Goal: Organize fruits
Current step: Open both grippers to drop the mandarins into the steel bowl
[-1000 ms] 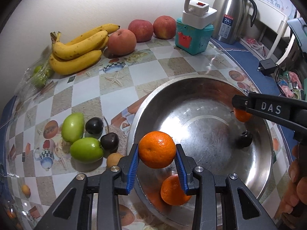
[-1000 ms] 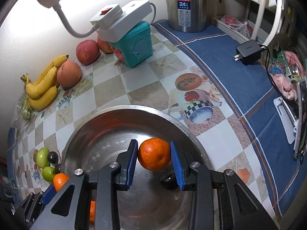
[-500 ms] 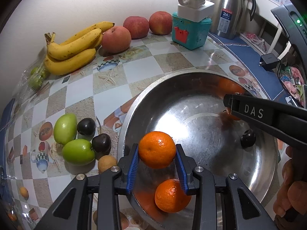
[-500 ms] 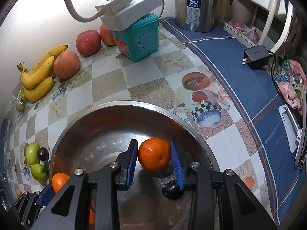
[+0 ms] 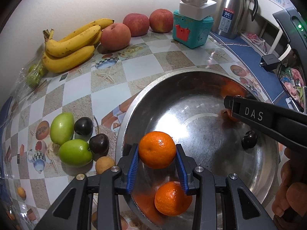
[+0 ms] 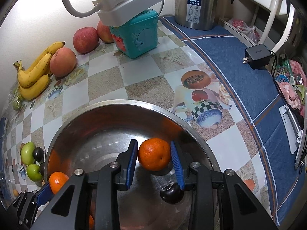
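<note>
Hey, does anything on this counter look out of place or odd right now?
One thing: a white power strip sits tilted on top of the teal toy box, overhanging its roof, an unsteady perch. A phone charger lies unplugged on the blue cloth. Nothing looks spilled or damaged.

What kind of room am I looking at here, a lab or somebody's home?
Most likely a home kitchen or dining corner. A table under a printed checkered oilcloth holds bananas, apples and a large steel basin, with a steel thermos jug and a phone charger nearby.
</note>
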{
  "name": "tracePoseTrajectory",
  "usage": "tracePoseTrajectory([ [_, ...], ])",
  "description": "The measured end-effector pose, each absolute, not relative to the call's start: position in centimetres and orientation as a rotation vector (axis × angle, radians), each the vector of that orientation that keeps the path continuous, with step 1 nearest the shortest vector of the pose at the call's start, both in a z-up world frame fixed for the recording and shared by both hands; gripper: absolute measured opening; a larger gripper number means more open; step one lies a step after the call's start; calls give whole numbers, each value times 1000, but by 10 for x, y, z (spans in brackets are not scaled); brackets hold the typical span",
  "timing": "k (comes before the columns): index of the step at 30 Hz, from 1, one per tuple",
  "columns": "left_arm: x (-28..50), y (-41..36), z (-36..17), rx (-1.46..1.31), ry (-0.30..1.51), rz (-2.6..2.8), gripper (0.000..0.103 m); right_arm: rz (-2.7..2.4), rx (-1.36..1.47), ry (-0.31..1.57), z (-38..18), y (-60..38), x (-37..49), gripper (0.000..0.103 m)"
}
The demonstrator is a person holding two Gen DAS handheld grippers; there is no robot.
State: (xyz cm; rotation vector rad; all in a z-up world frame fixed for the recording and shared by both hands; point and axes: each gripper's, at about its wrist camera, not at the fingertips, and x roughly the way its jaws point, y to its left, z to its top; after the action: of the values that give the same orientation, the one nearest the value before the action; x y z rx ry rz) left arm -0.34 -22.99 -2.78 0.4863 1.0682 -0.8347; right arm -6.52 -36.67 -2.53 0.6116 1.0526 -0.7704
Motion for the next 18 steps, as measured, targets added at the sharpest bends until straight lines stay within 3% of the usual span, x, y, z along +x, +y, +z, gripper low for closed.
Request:
tracePoseTrajectory([
  [3,-3,-230,-28,487,1072,-839,41,-772,614,1052,-26,-367,-66,37],
  [7,-6,-230,-21,480,1058,-861,60,-772,612,1060,-26,-367,-65,37],
  [18,3,-219,12,430,1009,-852,61,-753,611,1021,-6,-364,-65,44],
])
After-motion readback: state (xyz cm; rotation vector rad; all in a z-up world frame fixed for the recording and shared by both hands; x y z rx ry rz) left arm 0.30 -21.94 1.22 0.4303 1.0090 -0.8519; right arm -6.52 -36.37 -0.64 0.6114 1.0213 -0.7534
